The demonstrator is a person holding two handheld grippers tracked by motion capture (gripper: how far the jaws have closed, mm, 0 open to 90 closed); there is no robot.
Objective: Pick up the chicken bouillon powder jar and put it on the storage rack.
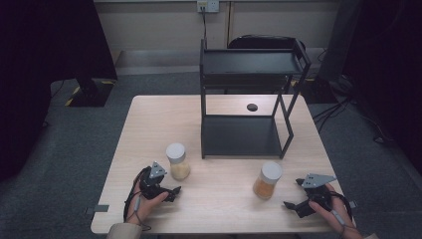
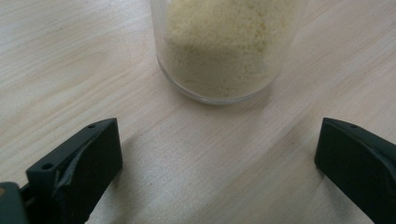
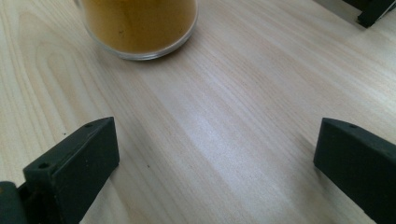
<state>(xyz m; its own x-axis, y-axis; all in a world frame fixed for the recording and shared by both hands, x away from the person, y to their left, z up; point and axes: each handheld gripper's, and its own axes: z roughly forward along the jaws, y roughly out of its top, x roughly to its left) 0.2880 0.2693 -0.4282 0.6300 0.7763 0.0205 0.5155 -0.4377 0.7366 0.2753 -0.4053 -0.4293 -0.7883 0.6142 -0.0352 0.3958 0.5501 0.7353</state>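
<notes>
Two clear jars with white lids stand upright on the pale wooden surface (image 1: 219, 199). The left jar (image 1: 177, 161) holds a pale cream, grainy powder filling roughly its lower half; the right jar (image 1: 267, 180) holds an orange-brown powder. The left hand-held gripper (image 1: 171, 193) rests on the surface just beside the pale jar, its jaws spread wide with nothing between them; in the left gripper view the jar's base sits a little beyond the jaw tips. The right hand-held gripper (image 1: 293, 201) lies near the orange jar, jaws likewise wide apart and empty. Behind both jars stands a black two-level shelf rack (image 1: 249, 99), both levels bare.
</notes>
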